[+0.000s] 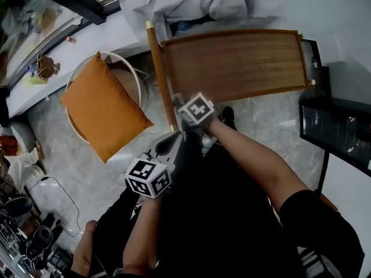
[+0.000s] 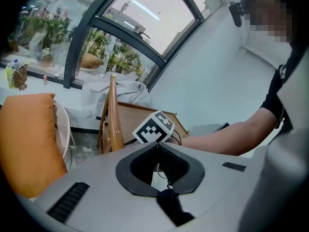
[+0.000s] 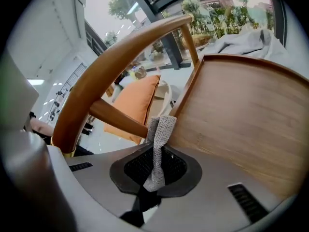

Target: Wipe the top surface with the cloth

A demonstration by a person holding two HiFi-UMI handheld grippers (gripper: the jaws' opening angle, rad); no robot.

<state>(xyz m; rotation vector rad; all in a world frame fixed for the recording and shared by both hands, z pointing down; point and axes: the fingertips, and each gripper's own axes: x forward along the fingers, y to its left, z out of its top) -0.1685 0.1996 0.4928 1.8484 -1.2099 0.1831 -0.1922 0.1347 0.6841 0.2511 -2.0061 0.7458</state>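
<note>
The brown wooden top surface (image 1: 232,62) lies ahead of me and fills the right half of the right gripper view (image 3: 241,110). My right gripper (image 3: 160,149) is shut on a strip of grey knit cloth (image 3: 159,129), which sticks up from the jaws at the surface's near left edge. In the head view only its marker cube (image 1: 196,110) shows; the cloth is hidden there. My left gripper (image 1: 172,139) hangs lower and to the left, off the surface. Its jaws (image 2: 157,146) stand together with nothing between them.
A curved wooden rail (image 1: 161,80) borders the surface's left side and arcs over the right gripper view (image 3: 120,57). An orange cushion (image 1: 101,106) rests on a white round chair at the left. Grey fabric (image 1: 185,2) is heaped behind the surface. A black cabinet (image 1: 336,132) stands at the right.
</note>
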